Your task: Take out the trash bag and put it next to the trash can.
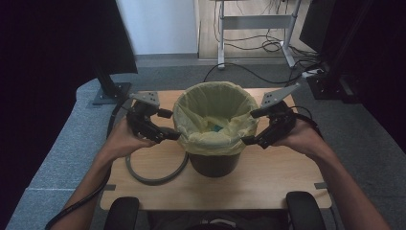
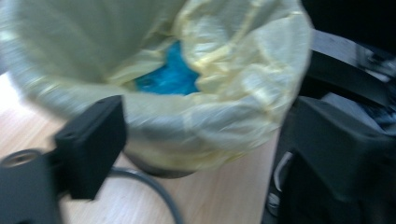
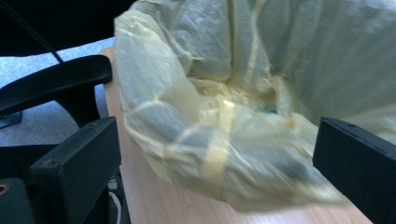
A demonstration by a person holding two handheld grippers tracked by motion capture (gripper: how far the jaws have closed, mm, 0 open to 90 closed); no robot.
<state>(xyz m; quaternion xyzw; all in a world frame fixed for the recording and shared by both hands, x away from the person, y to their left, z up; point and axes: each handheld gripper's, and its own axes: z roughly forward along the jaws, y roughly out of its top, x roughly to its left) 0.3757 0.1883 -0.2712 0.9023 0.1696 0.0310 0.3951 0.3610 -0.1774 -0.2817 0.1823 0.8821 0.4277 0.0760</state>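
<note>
Upright bin (image 1: 214,163) (yellow liner (image 1: 215,122) mouth up)

A thin, crinkled yellow plastic liner (image 1: 214,117) — faintly glossy, translucent — drapes over a dark, smooth-walled bin (image 1: 214,165) on a pale wood-grain tabletop (image 1: 268,182) with a matt finish. Matt black plastic tongs (image 1: 172,125) flank it, topped by dull grey plates. A smooth grey ring (image 1: 155,175) lies beside the bin.
</note>
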